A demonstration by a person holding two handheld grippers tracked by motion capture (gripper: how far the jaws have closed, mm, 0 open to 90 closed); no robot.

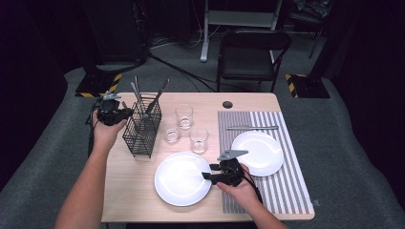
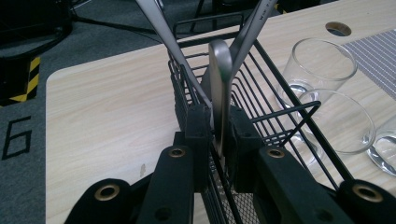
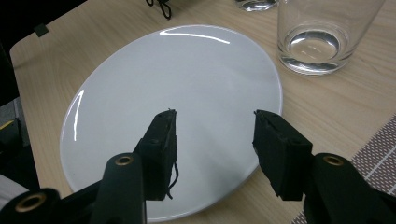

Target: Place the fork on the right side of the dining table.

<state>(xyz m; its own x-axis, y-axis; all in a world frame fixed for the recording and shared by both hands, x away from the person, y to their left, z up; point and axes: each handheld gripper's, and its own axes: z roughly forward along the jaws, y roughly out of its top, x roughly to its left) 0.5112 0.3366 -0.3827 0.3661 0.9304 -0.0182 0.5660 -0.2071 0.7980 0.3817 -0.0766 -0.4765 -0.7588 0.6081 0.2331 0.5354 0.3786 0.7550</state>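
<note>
Two risks are posed by the hold at the wire caddy (image 2: 261, 93). The left gripper (image 2: 218, 135) is clamped on the flat handle of a piece of cutlery (image 2: 219, 88), which is pinched upright between the jaws, with the rest of it sunk in the caddy just beyond them. Two other utensil handles (image 2: 163, 28) are crossed against it right above the jaws, touching or nearly so; if the held piece is drawn up at a slant, those could be dragged along or tipped out, and the light caddy could be lifted or skidded across the desk (image 2: 107, 107). Only a narrow strip of smooth metal is caught between the pads, so it could be twisted or slipped loose.

Glasses (image 2: 327, 70) are stood just to the right of the jaws, beside the caddy, and could be knocked by a swinging utensil.

The right gripper (image 3: 215, 140) is held with its jaws apart over the near rim of the white plate (image 3: 173, 88), nothing being gripped; whether they rest on it cannot be told. A careless drop could chip or shove that plate.
</note>
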